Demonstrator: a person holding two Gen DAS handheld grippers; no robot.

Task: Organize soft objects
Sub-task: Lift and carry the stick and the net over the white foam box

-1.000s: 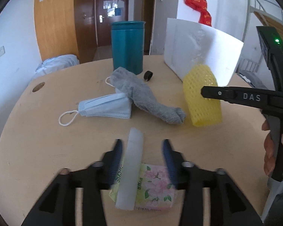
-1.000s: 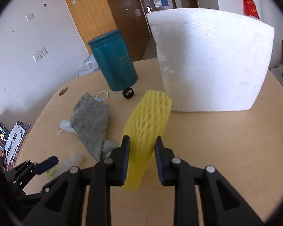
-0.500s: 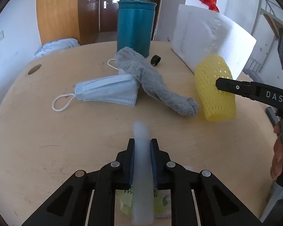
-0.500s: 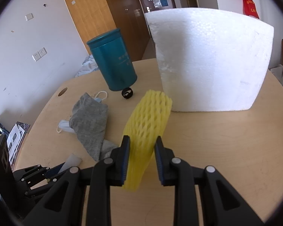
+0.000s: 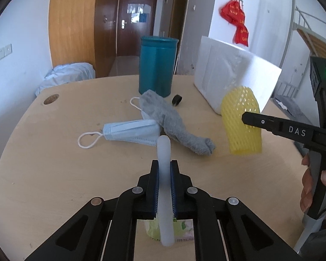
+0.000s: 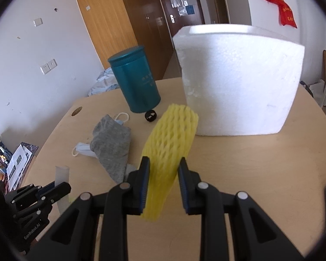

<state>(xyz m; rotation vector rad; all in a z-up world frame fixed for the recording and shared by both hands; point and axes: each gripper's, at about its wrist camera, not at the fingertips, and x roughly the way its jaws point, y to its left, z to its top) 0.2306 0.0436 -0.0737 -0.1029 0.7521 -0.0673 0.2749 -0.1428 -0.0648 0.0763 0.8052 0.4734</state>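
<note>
**Gently: two soft pieces in hand**

My left hand-held gripper [image 5: 164,174] pinches the white foam tube [image 5: 164,150] mid-length above the counter [image 5: 54,163]; it looks light and squashy. My right hand-held gripper [image 6: 163,174] squeezes the yellow foam net [image 6: 171,134], springy, best held across its middle.

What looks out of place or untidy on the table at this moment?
The grey sock lies crumpled across the blue face mask, so the two soft items overlap in a heap. A small black ring sits loose beside the teal canister.
</note>
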